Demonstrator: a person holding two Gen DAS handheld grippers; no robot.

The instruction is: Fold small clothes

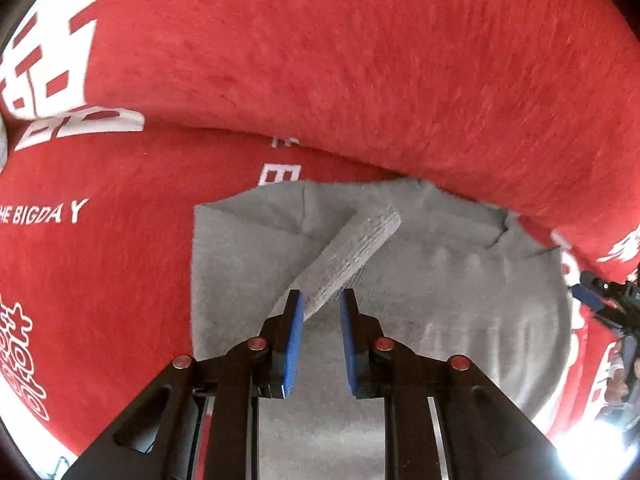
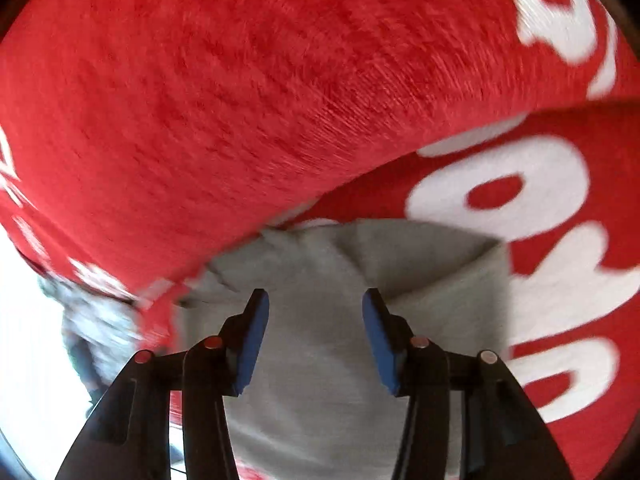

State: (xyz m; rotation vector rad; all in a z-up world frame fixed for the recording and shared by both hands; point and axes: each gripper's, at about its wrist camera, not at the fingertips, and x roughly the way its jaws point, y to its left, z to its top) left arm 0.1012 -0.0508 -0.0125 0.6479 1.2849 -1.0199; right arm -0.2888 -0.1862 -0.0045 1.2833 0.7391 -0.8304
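While on red blanket (image 1: 360, 60): grey garment (image 1: 440, 300) (folded) | left fingers (image 1: 298, 312) apart | right fingers (image 2: 258, 316) apart

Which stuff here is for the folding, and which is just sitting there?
For the folding:
- grey garment
- its ribbed band, between the left gripper's pads
- right gripper, open above the cloth

Just there:
- red printed blanket underneath

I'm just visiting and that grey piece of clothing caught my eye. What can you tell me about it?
The grey garment looks like soft knit cloth, lying mostly flat and partly folded on a red blanket with white lettering. A ribbed band angles up from it, its end between the left gripper's blue pads, which stand slightly apart. The right gripper hangs open over the cloth, holding nothing.
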